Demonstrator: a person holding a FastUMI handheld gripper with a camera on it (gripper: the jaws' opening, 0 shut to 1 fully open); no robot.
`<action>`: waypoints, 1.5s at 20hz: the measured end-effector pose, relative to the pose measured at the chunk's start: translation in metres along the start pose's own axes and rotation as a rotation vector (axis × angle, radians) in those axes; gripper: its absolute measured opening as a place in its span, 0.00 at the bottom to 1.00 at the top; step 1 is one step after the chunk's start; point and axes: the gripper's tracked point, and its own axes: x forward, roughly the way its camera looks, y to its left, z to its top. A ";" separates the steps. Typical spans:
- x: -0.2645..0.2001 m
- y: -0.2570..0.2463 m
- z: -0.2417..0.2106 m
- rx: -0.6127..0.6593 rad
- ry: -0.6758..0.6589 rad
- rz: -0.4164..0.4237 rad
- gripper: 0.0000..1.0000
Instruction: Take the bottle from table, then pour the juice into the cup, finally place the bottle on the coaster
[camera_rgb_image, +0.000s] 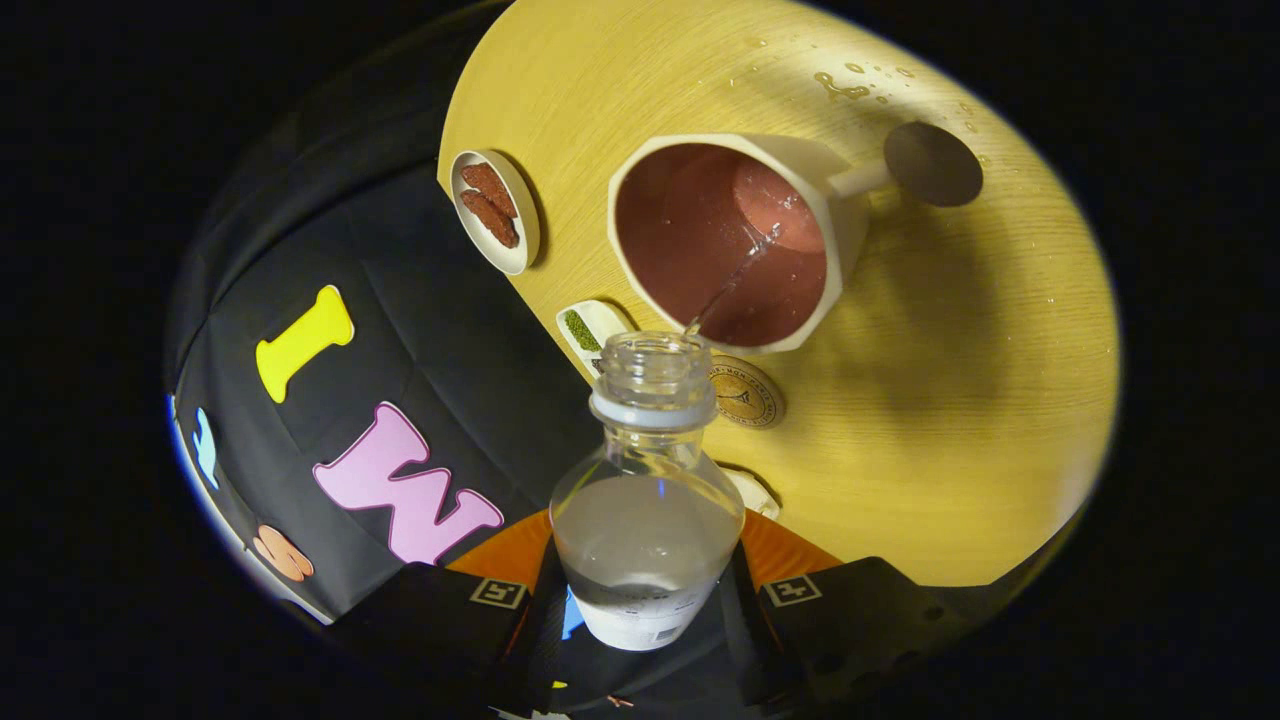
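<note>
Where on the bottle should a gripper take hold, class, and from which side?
On its wide lower body, from behind the base, as the hand-held gripper holds the bottle now: a finger on each flank leaves the open neck free to pour into the cup.

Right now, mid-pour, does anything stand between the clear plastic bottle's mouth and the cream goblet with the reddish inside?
Nothing visible does. The gripper is shut on the clear plastic bottle, whose open mouth sits just short of the cream goblet's rim, and the thin stream runs straight into it. The round brown coaster lies beside the mouth, uncovered.

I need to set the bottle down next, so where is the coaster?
The coaster lies on the table, just behind the bottle neck, beside the cup.
</note>
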 end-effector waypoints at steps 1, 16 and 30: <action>0.000 0.000 -0.001 0.017 0.007 -0.005 0.70; -0.014 0.030 -0.007 0.270 0.067 -0.015 0.71; -0.038 0.052 -0.011 0.393 0.152 -0.057 0.71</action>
